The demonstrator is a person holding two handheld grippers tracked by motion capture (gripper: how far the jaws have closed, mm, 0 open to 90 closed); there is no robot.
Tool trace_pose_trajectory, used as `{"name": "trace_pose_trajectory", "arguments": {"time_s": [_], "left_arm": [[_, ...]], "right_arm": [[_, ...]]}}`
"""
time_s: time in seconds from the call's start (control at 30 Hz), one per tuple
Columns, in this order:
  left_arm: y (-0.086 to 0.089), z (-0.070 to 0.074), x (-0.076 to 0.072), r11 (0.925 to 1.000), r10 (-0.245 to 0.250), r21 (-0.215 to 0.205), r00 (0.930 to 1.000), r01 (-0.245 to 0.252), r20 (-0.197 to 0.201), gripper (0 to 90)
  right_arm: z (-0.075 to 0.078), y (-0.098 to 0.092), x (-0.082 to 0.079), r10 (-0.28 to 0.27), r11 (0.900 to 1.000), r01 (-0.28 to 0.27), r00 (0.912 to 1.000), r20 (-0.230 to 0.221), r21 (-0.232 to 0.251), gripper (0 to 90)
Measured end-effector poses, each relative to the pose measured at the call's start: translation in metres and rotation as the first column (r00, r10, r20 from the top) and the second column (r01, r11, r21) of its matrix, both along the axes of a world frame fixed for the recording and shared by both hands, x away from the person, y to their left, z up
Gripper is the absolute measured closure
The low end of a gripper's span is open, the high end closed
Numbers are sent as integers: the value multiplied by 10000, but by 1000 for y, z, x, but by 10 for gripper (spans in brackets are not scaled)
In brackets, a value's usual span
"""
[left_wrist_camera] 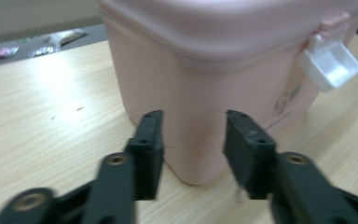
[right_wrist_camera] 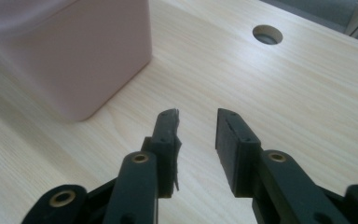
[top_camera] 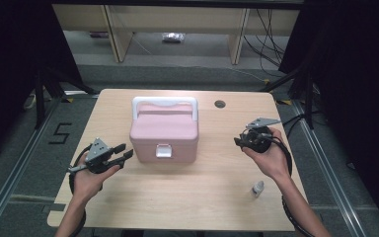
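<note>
Wooden surface (top_camera: 143,197) held a latched pink box (top_camera: 164,133) at center, untouched; left tongs (top_camera: 123,152) at nine o'clock and right tongs (top_camera: 239,141) at three gaped empty.

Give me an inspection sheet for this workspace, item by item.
Surface: light wooden table, with a round cable hole.
Job's things: pink box at centre, lid on, white handle lying back, white latch at the front.
Clutter: small grey-white item near the right forearm.
Grippers: left gripper open beside the box; right gripper open, apart from it.
Cables: black cable loops by the right hand.
Surroundings: grey floor, dark curtains, pale wooden bench behind.
</note>
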State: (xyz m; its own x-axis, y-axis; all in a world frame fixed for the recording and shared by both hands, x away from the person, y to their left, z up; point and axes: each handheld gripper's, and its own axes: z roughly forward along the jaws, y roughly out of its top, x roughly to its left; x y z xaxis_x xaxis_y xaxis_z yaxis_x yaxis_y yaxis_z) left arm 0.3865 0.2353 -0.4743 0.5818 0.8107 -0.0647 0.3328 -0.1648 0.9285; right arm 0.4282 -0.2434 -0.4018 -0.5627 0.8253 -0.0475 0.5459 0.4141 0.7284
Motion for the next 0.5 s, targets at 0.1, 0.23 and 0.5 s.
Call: {"name": "trace_pose_trajectory", "arguments": {"time_s": [0.1, 0.23, 0.5], "left_arm": [[1, 1, 1, 9997, 225, -19, 9997, -225, -83, 732], [8, 2, 4, 9965, 741, -363, 9971, -747, -177, 820], [11, 6, 8, 9909, 1279, -436, 9917, -1273, 100, 896]], "right_arm": [[0, 0, 3, 14, 9996, -16, 10000, 86, 295, 738], [-3, 4, 6, -34, 9984, 45, 9998, -181, 565, 777], [-13, 12, 9, 356, 9986, -351, 9993, -130, 393, 863]]}}
